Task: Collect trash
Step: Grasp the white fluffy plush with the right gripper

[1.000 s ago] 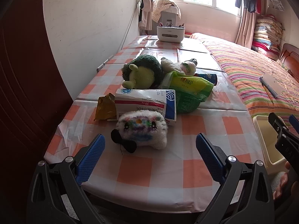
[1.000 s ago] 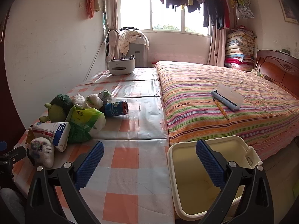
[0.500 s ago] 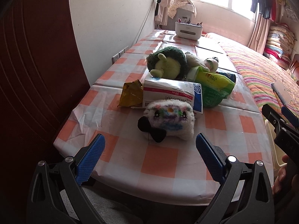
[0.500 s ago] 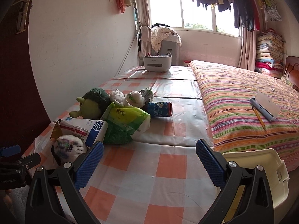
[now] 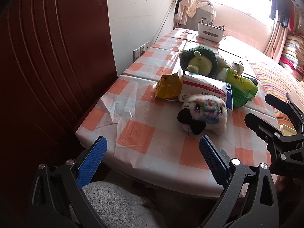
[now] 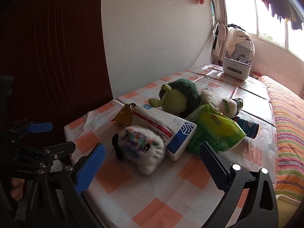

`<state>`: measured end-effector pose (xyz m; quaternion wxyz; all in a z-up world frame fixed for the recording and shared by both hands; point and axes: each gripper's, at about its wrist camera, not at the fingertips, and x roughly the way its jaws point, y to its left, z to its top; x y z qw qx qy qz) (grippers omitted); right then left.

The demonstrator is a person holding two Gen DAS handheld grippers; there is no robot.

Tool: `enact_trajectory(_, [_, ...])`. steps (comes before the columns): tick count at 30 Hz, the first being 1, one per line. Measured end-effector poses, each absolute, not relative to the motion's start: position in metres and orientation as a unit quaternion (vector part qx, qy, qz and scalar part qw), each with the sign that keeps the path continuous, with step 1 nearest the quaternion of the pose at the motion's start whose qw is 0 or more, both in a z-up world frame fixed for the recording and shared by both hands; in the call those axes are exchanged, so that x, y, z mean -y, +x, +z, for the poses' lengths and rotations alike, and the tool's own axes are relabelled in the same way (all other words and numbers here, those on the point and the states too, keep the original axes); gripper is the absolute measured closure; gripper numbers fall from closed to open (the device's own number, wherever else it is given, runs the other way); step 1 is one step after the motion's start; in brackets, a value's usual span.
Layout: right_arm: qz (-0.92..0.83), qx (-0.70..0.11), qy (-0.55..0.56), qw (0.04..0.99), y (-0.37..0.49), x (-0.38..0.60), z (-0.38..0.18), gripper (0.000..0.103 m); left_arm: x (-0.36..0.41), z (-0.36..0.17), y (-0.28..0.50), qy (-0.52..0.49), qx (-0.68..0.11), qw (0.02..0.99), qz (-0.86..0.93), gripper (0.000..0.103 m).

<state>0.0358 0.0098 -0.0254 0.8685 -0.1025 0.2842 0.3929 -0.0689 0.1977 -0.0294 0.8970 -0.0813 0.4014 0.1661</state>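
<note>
A heap lies on the checked table (image 5: 133, 133): a yellow foil wrapper (image 5: 168, 85), a white, red and blue box (image 5: 205, 90), a green tissue pack (image 5: 240, 81), a blue can (image 6: 247, 127) and crumpled plastic wads (image 6: 228, 105). A white plush (image 5: 205, 114) and a green plush (image 5: 197, 60) lie among them. My left gripper (image 5: 152, 159) is open and empty at the table's near edge. My right gripper (image 6: 152, 169) is open and empty, just short of the white plush (image 6: 144, 148).
A white organiser (image 5: 210, 32) stands at the table's far end. A striped bed (image 6: 288, 125) runs along the right. A cream bin corner (image 5: 286, 132) shows past the right gripper. A dark wooden wardrobe (image 5: 47, 66) stands at the left.
Both grippers have swung left and come closer to the heap. The bin has left the right wrist view. Both stay open and empty.
</note>
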Motion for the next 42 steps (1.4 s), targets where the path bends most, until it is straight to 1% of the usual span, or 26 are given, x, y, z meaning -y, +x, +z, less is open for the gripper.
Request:
enact_trajectory(11, [0.500,-0.298,-0.241,0.776,0.056,-0.063,-0.061,0.007,-0.221,-0.038,-0.078,-0.101,-0.410,0.888,0.184,0.007])
enact_trajectory(18, [0.505,-0.310,-0.278,0.756,0.073,-0.081,-0.076,0.008,-0.220,-0.040,-0.076,-0.101,-0.414,0.886,0.184,0.007])
enact_trajectory(20, [0.507,-0.321,-0.280,0.750,0.076,-0.087,-0.082,0.013,-0.220,-0.040,-0.075,-0.100,-0.415,0.886,0.183,0.007])
enact_trajectory(21, [0.499,-0.322,-0.289,0.751,0.077,-0.088,-0.086,0.022,-0.220,-0.041,-0.074,-0.099,-0.416,0.885,0.183,0.007])
enact_trajectory(22, [0.495,-0.321,-0.293,0.753,0.076,-0.088,-0.087,0.034,-0.220,-0.041,-0.073,-0.099,-0.416,0.885,0.183,0.007])
enact_trajectory(25, [0.501,-0.341,-0.250,0.755,0.085,-0.078,-0.087,0.045,-0.219,-0.042,-0.071,-0.100,-0.417,0.885,0.181,0.007])
enact_trajectory(28, [0.496,-0.352,-0.222,0.762,0.090,-0.067,-0.085,0.051,-0.217,-0.044,-0.067,-0.098,-0.419,0.885,0.180,0.007])
enact_trajectory(31, [0.492,-0.350,-0.193,0.773,0.089,-0.054,-0.081,0.056,-0.216,-0.045,-0.061,-0.100,-0.423,0.884,0.172,0.007])
enact_trajectory(36, [0.488,-0.336,-0.133,0.794,0.082,-0.024,-0.068,0.057,-0.221,-0.047,-0.046,-0.111,-0.421,0.886,0.158,0.007])
enact_trajectory(42, [0.472,-0.296,-0.091,0.826,0.068,0.014,-0.047,0.056,-0.229,-0.040,-0.015,-0.107,-0.400,0.903,0.112,0.007])
